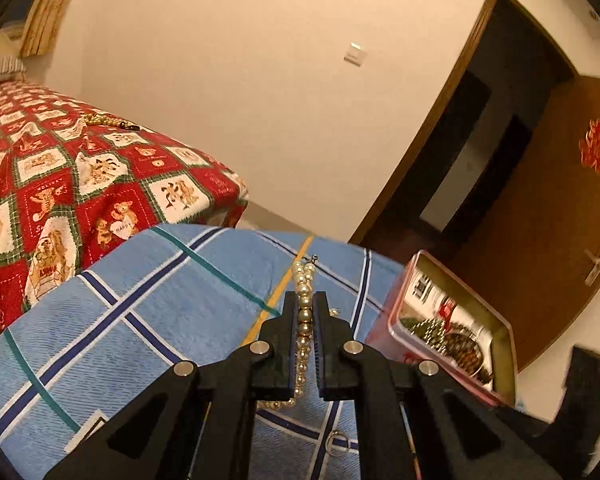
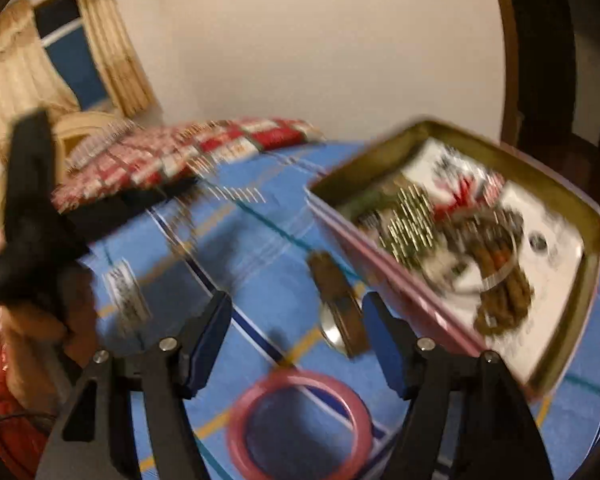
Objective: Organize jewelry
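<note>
The pearl strand (image 1: 305,312) was clamped between the closed fingers of the left gripper (image 1: 305,300), its beads running up the narrow gap between the two black fingers and out past their tips, while its near end trailed down onto the blue plaid cloth (image 1: 140,292) below. To the right of this gripper stood a pink tin (image 1: 392,320) with a gold interior, open and tilted in the left wrist view, holding a heap of beaded jewelry (image 1: 452,340) (the individual pieces could not be told apart). A small metal ring (image 1: 337,443) lay on the cloth near the left gripper's base. In the right wrist view, which was smeared by motion, the right gripper (image 2: 296,344) stood with its jaws apart and nothing pressed between its blue pads (image 2: 388,344); a brown-banded item with a metal disc (image 2: 338,308) lay on the cloth just inside the right finger, beside the pink tin's near wall (image 2: 400,280). A pink bangle (image 2: 300,420) lay flat on the cloth nearer the camera. Farther left, a red patchwork quilt (image 1: 60,184) covered the bed, with a further string of beads (image 1: 112,121) resting on it far from the tin.
</note>
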`<state>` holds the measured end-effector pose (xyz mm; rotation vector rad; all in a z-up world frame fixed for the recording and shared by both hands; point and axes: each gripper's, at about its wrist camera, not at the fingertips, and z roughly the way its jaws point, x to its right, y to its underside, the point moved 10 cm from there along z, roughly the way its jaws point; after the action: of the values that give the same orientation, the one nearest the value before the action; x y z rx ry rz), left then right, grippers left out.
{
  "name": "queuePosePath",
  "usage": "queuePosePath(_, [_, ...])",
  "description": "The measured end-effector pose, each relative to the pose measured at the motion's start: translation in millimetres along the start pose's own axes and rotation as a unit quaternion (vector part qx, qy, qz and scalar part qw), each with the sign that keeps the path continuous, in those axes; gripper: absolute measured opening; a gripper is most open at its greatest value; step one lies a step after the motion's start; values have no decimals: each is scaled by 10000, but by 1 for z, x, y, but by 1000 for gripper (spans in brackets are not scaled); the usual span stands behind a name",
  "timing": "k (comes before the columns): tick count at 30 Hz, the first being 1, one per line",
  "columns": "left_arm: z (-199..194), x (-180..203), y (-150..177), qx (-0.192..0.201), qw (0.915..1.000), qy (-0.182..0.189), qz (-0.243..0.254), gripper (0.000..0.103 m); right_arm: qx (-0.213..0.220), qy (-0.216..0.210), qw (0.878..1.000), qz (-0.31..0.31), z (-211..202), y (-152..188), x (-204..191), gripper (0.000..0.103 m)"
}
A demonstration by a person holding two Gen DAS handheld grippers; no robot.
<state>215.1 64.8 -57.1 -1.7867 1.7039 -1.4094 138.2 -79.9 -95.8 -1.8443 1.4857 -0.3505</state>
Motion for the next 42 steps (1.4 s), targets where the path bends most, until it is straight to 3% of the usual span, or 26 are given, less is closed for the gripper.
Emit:
queuePosePath(3, [-2, 3, -2, 46, 10000, 16, 24, 5, -97, 252, 9995, 146, 9, 1, 13, 63])
queuePosePath(8, [0, 5, 0, -23, 9999, -26, 123, 6, -413, 560, 9974, -213, 35, -4, 8, 66])
queuePosePath(9, [0, 4, 1, -35, 9999, -38, 134, 6, -412, 587, 9970, -282, 39, -7, 7, 63])
queuePosePath(11, [1, 4, 2, -48, 9998, -68, 168, 6, -423, 673, 9962, -354, 42, -9, 8, 41])
queuePosePath(12, [0, 4, 2, -46, 9998, -75, 185, 6, -414, 666, 9963, -363, 42, -10, 9, 40])
queuePosePath(17, [-3, 4, 0, 68, 9998, -53, 187, 6, -233, 286, 9993, -63, 30, -10, 12, 39])
queuePosePath(20, [-10, 9, -5, 229, 9995, 178, 86, 6, 261, -398, 9979, 449, 6, -22, 11, 39])
queuePosePath(23, [-19, 21, -12, 443, 9977, 514, 83, 6, 1068, -1102, 9845, 847, -30, -45, 11, 39])
queuePosePath(26, [-25, 39, -16, 578, 9951, 786, 133, 6, 1551, -1299, 9723, 1168, -53, -57, 22, 39])
queuePosePath(31, [-17, 88, -15, 531, 9917, 1048, 524, 6, 1936, -767, 9642, 1643, -66, -64, 66, 39])
queuePosePath(36, [13, 142, -2, 238, 9879, 1211, 939, 6, 2016, 417, 9629, 1744, -76, -57, 105, 39])
queuePosePath(42, [46, 183, 24, -179, 9828, 1029, 1522, 6, 1845, 683, 9634, 1822, -69, -53, 111, 39])
